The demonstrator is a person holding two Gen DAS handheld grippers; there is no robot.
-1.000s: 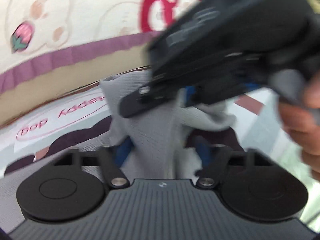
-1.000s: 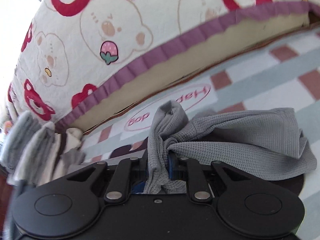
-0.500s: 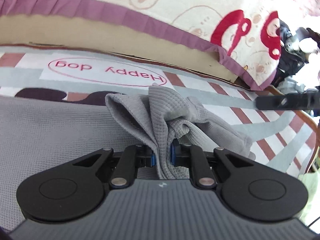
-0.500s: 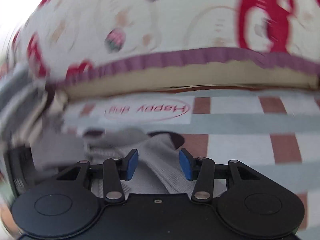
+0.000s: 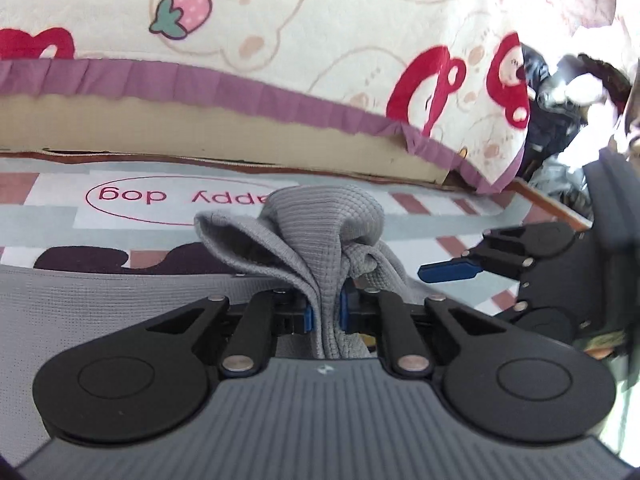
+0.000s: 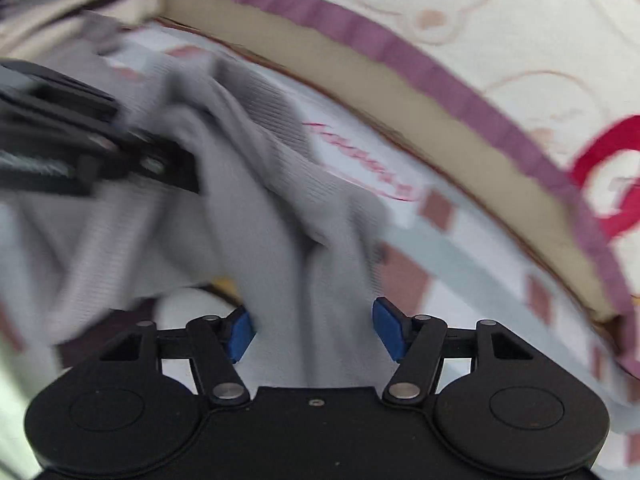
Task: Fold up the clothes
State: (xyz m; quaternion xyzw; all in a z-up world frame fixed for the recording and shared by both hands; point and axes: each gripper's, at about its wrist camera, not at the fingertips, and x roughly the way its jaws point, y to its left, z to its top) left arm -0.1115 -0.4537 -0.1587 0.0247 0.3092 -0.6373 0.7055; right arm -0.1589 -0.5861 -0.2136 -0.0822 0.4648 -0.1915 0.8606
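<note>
A grey waffle-knit garment lies bunched on the mat. My left gripper is shut on a gathered fold of it, and the cloth stands up in a hump just past the pads. The right gripper's blue fingers show at the right of the left wrist view, apart from the cloth. In the blurred right wrist view the right gripper has its jaws opening. A strip of the garment runs between the pads without being pressed. The left gripper shows there at the left.
A checked mat printed "Happy dog" covers the floor. A bear-print quilt with purple trim hangs over a bed edge behind it. Dark bags sit at the far right. A pile of clothes lies at the upper left.
The right gripper let go of the garment, opened its jaws and rolled, swinging out to the right. The left gripper's jaws closed tighter on the fold and it shifted sideways.
</note>
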